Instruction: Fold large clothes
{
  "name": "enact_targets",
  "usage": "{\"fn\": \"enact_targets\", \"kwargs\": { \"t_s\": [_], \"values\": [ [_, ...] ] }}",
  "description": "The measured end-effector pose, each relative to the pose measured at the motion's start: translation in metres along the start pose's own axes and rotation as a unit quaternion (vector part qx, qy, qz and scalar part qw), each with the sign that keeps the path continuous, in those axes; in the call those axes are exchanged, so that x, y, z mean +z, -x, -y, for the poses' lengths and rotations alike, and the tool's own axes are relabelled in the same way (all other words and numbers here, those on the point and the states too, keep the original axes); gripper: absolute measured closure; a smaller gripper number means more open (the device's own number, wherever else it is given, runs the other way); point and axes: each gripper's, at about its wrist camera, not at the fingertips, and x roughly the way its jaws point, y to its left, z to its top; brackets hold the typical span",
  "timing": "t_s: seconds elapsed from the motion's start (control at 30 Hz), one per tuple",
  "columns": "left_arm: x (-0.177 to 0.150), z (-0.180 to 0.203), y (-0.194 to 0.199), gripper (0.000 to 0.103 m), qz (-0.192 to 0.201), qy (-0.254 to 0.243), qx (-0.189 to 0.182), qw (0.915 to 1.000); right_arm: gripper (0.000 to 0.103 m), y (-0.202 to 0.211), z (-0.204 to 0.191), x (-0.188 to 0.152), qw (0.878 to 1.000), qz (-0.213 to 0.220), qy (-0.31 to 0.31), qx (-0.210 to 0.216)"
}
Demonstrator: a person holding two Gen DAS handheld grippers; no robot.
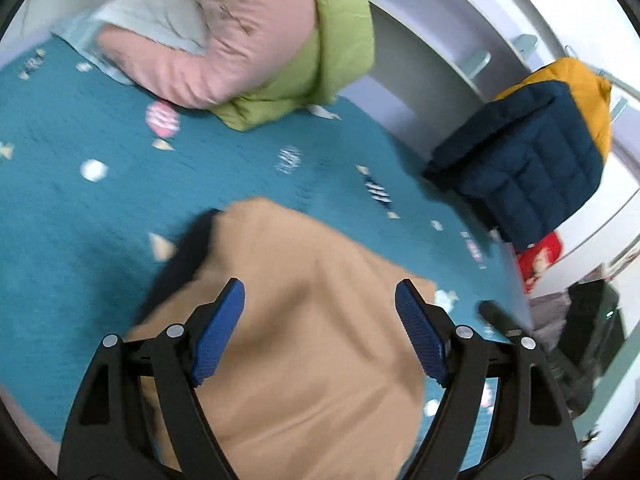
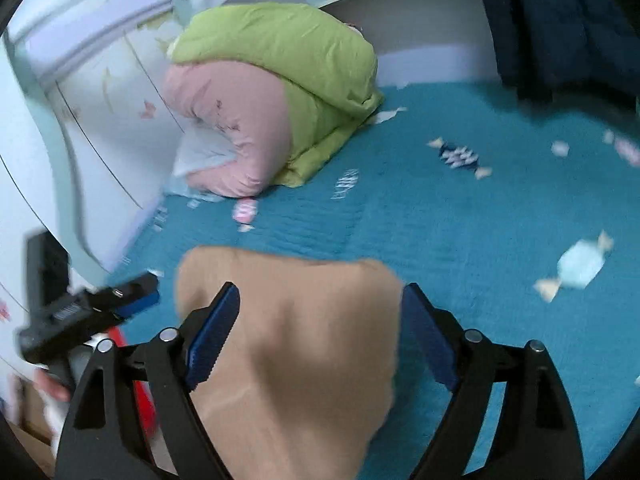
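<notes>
The tan garment (image 1: 296, 320) lies bunched on the teal bedspread (image 1: 80, 208), near the bed's front edge, with a dark lining or shadow showing at its left fold. The left gripper (image 1: 320, 300) hangs over it with its 2 blue pads (image 1: 218, 338) spread wide apart, clamped on nothing; whether they touch the cloth I cannot tell — both views are blurred. The right gripper (image 2: 320, 300) is likewise wide open above the same tan garment (image 2: 288, 360), its pads (image 2: 212, 340) to either side of a raised fold. No readable writing shows anywhere. The bedspread (image 2: 460, 240) is printed with candy shapes. At its far end sits a rolled pink and green quilt (image 1: 256, 40) — against a pale blue pillow (image 1: 156, 12). A navy and mustard quilted jacket (image 1: 532, 156) hangs beside the bed near white drawers (image 1: 472, 40).
</notes>
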Motion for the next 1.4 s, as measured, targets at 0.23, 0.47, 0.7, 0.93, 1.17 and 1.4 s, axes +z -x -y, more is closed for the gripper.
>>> {"fn": "enact_targets", "kwargs": {
  "t_s": [0.23,0.47,0.7,0.93,1.17,1.4],
  "values": [
    [0.002,-0.062,-0.091,0.039,-0.007,0.092,0.1,0.9907,0.07,-0.104,-0.024,-0.008,0.997,-0.046,0.053,-0.022],
    [0.026,-0.105,-0.146,0.037,-0.024,0.099,0.128,0.9865,0.071,-0.174,-0.016,0.0,0.995,-0.075,0.035,-0.062],
    [0.027,-0.108,-0.128,0.035,-0.041,0.103,0.113,0.9874,0.073,-0.143,-0.015,0.008,0.996,-0.072,0.023,-0.048],
    [-0.018,-0.04,-0.046,0.04,-0.032,0.027,0.09,0.9951,0.074,-0.059,-0.036,-0.01,0.99,-0.13,-0.005,0.048],
    [-0.082,-0.052,-0.048,0.038,-0.056,0.044,0.136,0.9882,0.076,-0.085,-0.049,-0.057,0.985,-0.159,0.057,-0.022],
    [-0.084,-0.028,0.018,0.038,0.003,0.04,0.186,0.9817,0.074,-0.111,-0.053,-0.036,0.987,-0.156,0.041,0.001]
  ]
}}
